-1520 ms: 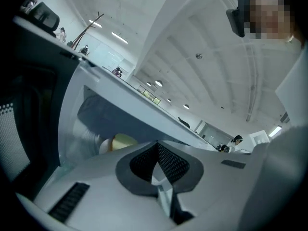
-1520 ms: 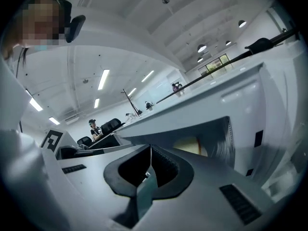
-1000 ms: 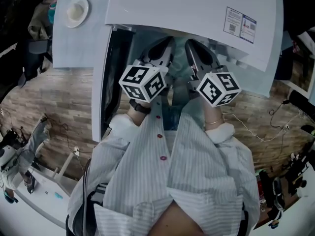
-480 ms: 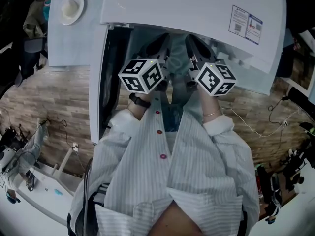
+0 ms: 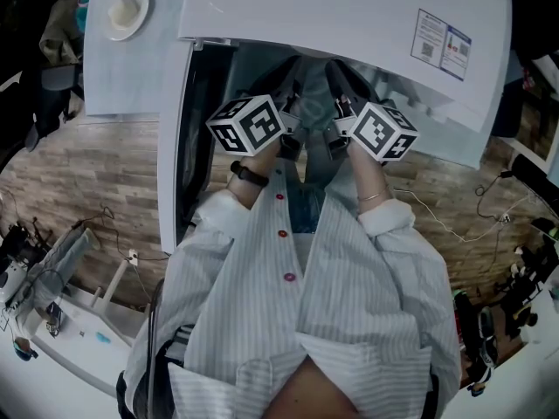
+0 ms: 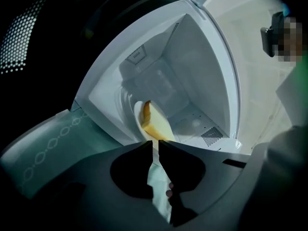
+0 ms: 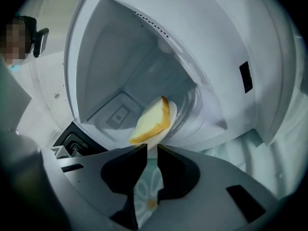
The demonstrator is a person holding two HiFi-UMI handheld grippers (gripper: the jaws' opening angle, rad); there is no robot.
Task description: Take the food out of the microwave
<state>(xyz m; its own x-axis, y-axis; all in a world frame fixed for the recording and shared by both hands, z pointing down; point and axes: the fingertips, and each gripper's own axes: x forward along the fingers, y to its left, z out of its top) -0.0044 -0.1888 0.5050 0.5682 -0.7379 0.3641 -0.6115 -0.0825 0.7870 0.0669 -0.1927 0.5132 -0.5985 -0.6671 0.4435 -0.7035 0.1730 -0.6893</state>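
Note:
A slice of yellow bread lies on a small white plate inside the open white microwave. My left gripper points at the plate's near rim from one side. My right gripper does the same from the other. Both pairs of jaws have just been opening and stand a narrow slit apart. The rim sits right at the tips, and I see no pad pressing on it. In the head view the marker cubes show, but the fingertips are hidden under the microwave's top.
The microwave door hangs open at the left. A glass turntable carries the plate. A teal patterned cloth covers the surface before the opening. A small white dish sits on the table at the far left. Cables and gear lie on the floor.
Both grippers have moved in toward the microwave opening, and their marker cubes have rolled. The jaws' state does not show in the earlier head views.

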